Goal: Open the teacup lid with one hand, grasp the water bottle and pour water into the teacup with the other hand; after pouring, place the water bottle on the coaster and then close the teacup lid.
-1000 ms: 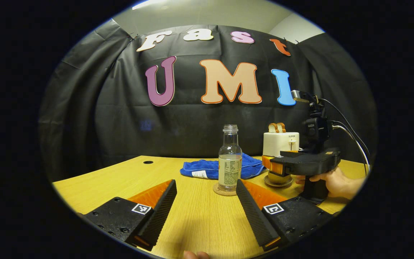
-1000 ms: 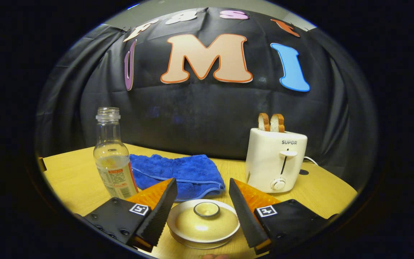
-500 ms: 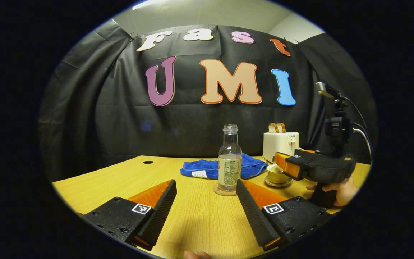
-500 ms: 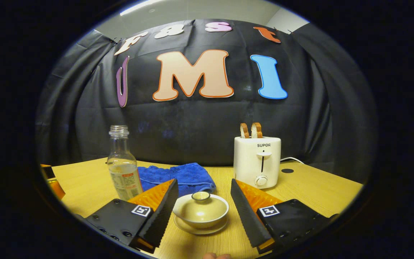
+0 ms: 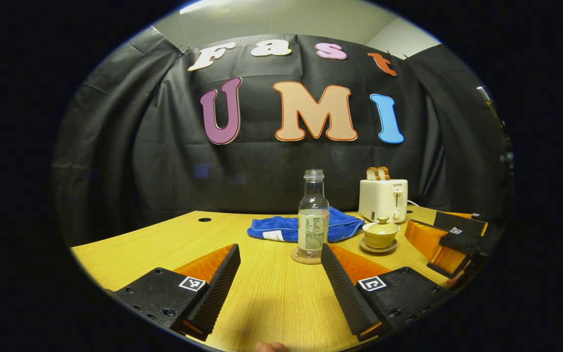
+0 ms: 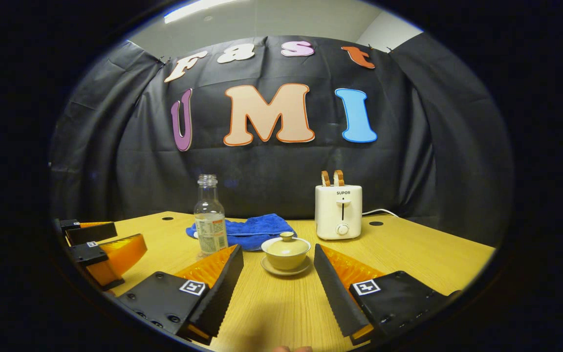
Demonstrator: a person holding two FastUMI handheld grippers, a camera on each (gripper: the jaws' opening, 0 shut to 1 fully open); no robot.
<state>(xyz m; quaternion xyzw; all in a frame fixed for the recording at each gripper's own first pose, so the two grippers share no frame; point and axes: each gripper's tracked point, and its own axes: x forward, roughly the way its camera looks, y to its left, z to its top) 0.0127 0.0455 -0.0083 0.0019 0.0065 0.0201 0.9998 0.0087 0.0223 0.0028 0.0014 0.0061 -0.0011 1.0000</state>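
In the left gripper view, the left gripper [image 5: 280, 283] hangs low over the wooden surface [image 5: 164, 244] with its fingers spread wide and nothing between them. Straight ahead, well beyond the fingertips, the water bottle [image 5: 313, 220] stands upright and uncapped on a round coaster [image 5: 302, 257], partly filled with clear liquid. Behind it lies a crumpled blue towel [image 5: 284, 228]. To the bottle's right the teacup [image 5: 381, 234] sits on its saucer [image 5: 378, 248] with the lid [image 5: 382, 224] on, and farther back a white toaster [image 5: 383, 200] holds two slices of bread [image 5: 377, 173]. The right gripper [image 5: 450, 239] shows at the right edge, near the teacup but apart from it, fingers parted and empty. In the right gripper view, the right gripper [image 6: 278, 288] is likewise wide open and holds nothing; the lidded teacup [image 6: 286, 253] rests on its saucer [image 6: 284, 270] just beyond the gap between its fingertips, untouched. The water bottle [image 6: 210, 220] stands to the left of the cup, the blue towel [image 6: 257, 230] behind both, and the toaster [image 6: 338, 211] to the right with bread [image 6: 332, 177] in its slots. The left gripper [image 6: 100, 249] shows at the left edge, open and empty above the surface [image 6: 408, 249].
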